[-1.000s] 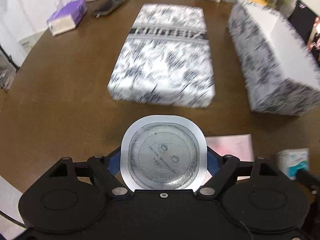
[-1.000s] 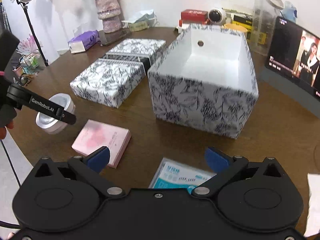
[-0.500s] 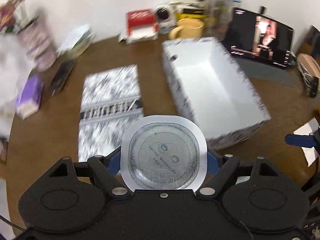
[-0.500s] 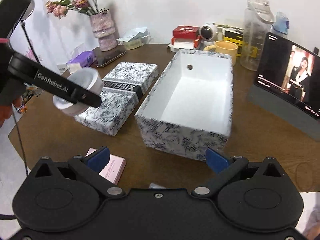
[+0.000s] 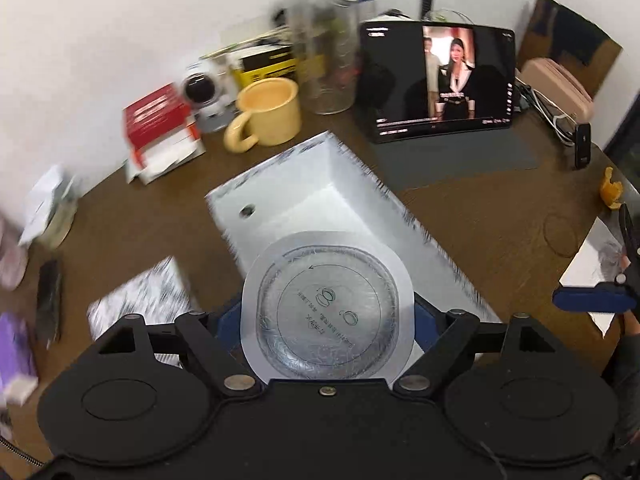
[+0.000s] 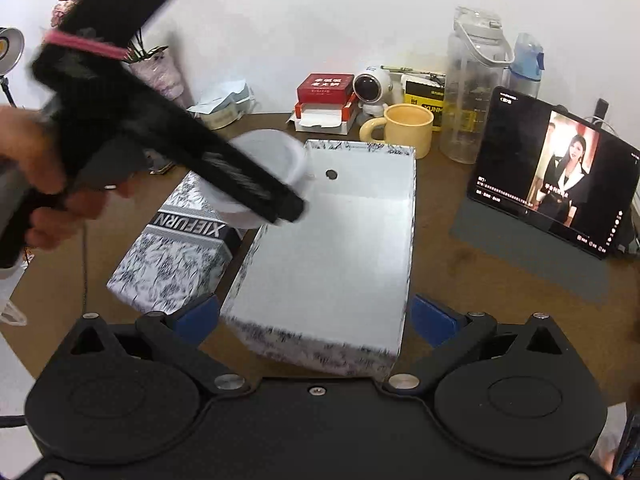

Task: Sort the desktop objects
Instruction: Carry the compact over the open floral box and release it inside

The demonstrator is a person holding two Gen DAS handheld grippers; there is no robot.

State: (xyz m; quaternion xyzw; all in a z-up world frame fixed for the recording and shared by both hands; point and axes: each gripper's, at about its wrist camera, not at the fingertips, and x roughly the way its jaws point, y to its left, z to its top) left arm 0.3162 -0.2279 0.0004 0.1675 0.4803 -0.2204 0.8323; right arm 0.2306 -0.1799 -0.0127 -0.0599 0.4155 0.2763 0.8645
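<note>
One round silver tin is sitting clamped between the left tool's blue pads, hanging over the near left corner of the open white box. Patterned lid is lying just left of the box on the brown surface. Right tool is sitting lower center, fingers spread apart, gripping nothing.

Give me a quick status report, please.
Left gripper shut on round container, above the open box. Right gripper open. Nothing blocking.
</note>
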